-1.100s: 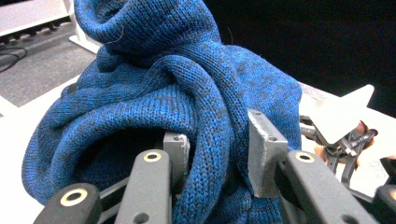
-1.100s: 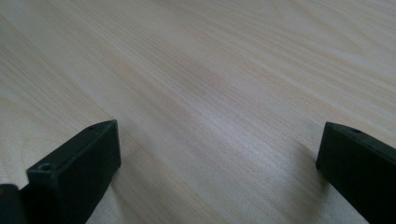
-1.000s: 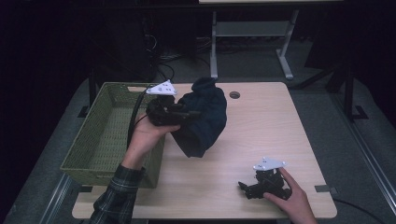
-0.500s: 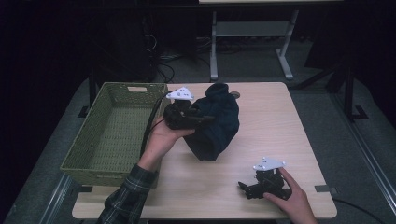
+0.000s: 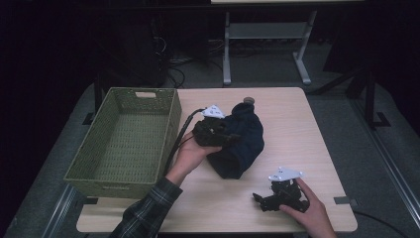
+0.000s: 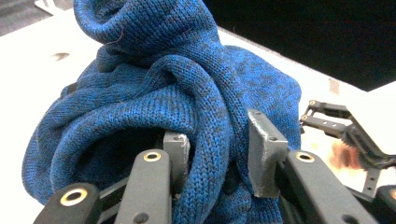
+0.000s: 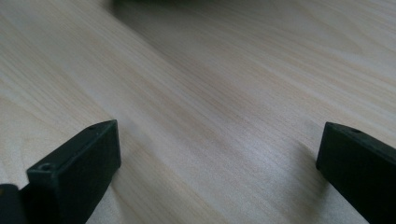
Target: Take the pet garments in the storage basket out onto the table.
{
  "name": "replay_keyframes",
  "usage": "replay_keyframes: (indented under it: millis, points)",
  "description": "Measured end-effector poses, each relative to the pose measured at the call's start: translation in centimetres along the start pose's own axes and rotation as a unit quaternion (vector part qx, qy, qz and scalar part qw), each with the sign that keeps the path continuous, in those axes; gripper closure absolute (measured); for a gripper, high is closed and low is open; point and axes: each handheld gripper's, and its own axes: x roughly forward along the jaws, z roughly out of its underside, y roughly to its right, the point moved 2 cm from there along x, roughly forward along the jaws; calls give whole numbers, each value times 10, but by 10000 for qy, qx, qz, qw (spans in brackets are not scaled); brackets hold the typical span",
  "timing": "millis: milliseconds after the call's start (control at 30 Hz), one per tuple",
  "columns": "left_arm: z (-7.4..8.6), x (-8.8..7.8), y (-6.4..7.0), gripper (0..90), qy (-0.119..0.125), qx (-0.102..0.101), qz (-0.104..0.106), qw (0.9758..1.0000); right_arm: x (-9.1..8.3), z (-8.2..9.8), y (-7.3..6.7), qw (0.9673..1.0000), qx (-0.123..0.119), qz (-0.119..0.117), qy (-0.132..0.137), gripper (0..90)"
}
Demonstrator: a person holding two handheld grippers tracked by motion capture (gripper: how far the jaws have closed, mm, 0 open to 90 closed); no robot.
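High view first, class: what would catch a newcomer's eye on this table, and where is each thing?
The eye lands on the bunched blue knitted sweater at the middle of the wooden table, with the left gripper shut on a thick fold of it. Beside it on the left stands an empty green woven basket. Near the front right edge, the right gripper rests on the tabletop with its jaws open.
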Motion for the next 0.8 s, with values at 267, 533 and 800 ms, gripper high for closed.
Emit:
replay_keyframes:
  millis: [267,533,800]
  points:
    - [10,37,-1,644,-287,19,50,9996,0,0,0,10000,26,-7,-13,0]
    - [27,80,-3,639,-645,102,107,9978,0,0,0,10000,-3,1,-6,0]
    - [46,108,-3,621,-1002,184,125,9947,0,0,0,10000,-3,-2,-5,0]
